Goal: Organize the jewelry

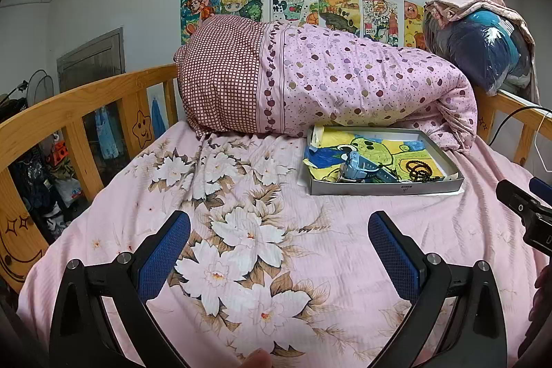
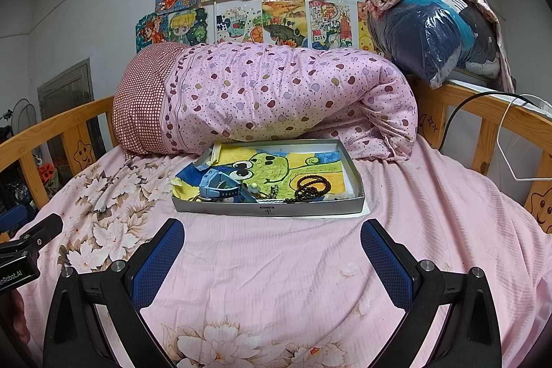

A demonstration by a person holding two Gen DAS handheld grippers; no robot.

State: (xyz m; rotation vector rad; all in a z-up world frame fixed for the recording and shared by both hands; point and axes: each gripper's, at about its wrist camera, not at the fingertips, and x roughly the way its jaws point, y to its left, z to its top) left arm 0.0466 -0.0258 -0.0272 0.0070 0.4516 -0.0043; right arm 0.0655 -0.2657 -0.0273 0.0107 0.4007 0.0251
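A shallow grey tray [image 2: 267, 208] [image 1: 386, 188] lined with a child's frog drawing rests on the pink bedsheet. Inside lie a blue watch [image 2: 220, 187] [image 1: 362, 169], a dark bead bracelet [image 2: 312, 187] [image 1: 419, 169] and some small trinkets near the front wall. My left gripper [image 1: 279, 233] hovers open over the flowered sheet, with the tray ahead to its right. My right gripper [image 2: 272, 244] is open too, just short of the tray's front wall. Nothing sits between either pair of blue pads.
A rolled pink quilt [image 2: 269, 95] lies right behind the tray. Wooden bed rails [image 1: 86, 106] [image 2: 490, 119] run along both sides. A bagged bundle of clothes [image 2: 438, 37] sits on the right rail, with cables [image 2: 510, 133] hanging nearby. Drawings cover the wall.
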